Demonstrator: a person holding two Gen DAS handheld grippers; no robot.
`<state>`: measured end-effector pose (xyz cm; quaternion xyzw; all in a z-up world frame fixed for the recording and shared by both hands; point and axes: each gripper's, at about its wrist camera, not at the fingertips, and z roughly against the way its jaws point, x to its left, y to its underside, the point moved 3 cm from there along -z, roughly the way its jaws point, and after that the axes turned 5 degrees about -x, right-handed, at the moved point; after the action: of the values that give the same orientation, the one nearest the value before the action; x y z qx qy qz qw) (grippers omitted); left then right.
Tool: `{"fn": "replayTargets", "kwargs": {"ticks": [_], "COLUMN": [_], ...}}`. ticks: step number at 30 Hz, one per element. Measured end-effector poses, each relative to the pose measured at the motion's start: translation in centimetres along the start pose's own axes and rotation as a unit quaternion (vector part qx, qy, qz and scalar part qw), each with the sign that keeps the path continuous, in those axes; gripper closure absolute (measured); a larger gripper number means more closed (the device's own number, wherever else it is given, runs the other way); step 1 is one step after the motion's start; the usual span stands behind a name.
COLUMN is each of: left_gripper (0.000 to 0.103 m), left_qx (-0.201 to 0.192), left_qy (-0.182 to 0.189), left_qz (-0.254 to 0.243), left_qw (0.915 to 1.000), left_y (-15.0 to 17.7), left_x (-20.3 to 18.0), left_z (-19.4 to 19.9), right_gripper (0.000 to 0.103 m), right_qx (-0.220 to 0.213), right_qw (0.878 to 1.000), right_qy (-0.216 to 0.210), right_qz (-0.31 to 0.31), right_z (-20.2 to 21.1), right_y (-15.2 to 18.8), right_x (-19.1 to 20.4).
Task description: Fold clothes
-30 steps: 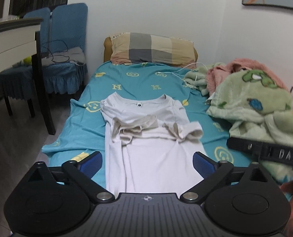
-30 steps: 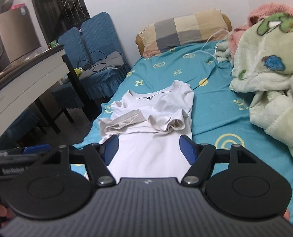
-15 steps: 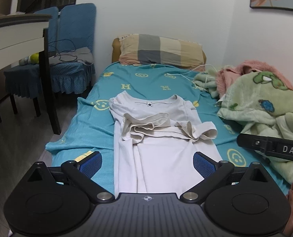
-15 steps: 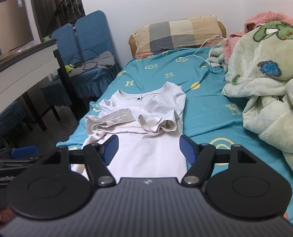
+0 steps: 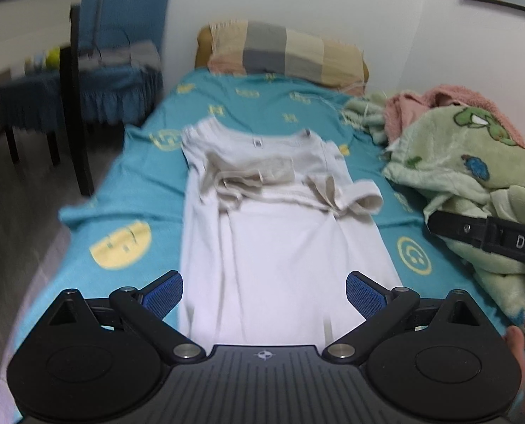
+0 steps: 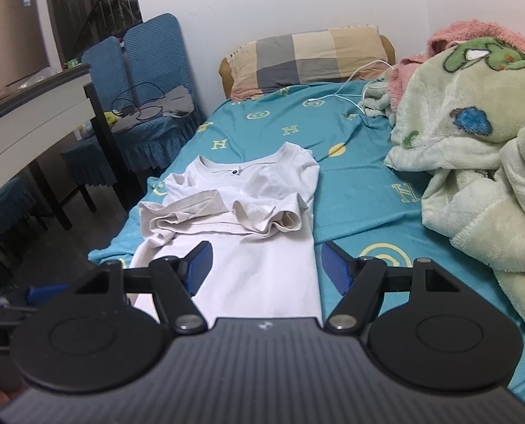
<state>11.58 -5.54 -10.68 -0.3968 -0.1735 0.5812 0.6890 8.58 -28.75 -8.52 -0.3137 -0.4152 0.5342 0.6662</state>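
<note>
Both grippers empty, fingers spread wide: left gripper (image 5: 264,291) and right gripper (image 6: 265,266) hover over the near end of the shirt (image 5: 276,247). Shirt lies lengthwise on the bed (image 5: 128,183), collar toward the pillow (image 5: 287,53), sides and sleeves (image 6: 227,212) already turned in across the chest. Thin, limp cotton by the look; light, sags, creases easily. Best hold, I judge: the two near hem corners, one per gripper, pinching all layers together.
</note>
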Motion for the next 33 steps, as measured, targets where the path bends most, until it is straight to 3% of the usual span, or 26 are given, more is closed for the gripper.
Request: {"fn": "replayTargets", "kwargs": {"ticks": [6,15,21,26,28,33], "left_gripper": [0.003,0.004,0.005,0.005,0.007,0.025], "left_qx": [0.066,0.11,0.105,0.083,0.073,0.048], "left_qy": [0.027,0.054,0.067,0.082,0.087,0.099], "left_qz": [0.065,0.23,0.297,0.359,0.37,0.397], "left_qw": [0.9953,0.9654,0.9468,0.9259,0.922,0.9112], "left_y": [1.3,2.7,3.1,3.1,3.1,3.0], "left_x": [0.9,4.9,6.4,7.5,7.7,8.2], "left_z": [-1.9,-3.9,-4.8,-6.1,-6.0,-5.8], "right_gripper": [0.032,0.032,0.032,0.032,0.032,0.032], "right_qx": [0.008,0.017,0.027,0.034,0.035,0.044], "right_qw": [1.0,0.999,0.999,0.998,0.998,0.996], "right_qy": [0.0,-0.006,-0.009,-0.012,-0.013,-0.019], "right_qz": [-0.019,-0.027,-0.038,-0.046,-0.048,-0.069], "right_z": [-0.3,-0.5,-0.7,-0.8,-0.8,-0.9], "right_y": [0.1,0.4,0.6,0.7,0.8,1.0], "right_x": [-0.6,-0.6,-0.8,-0.9,-0.8,-1.2]}}
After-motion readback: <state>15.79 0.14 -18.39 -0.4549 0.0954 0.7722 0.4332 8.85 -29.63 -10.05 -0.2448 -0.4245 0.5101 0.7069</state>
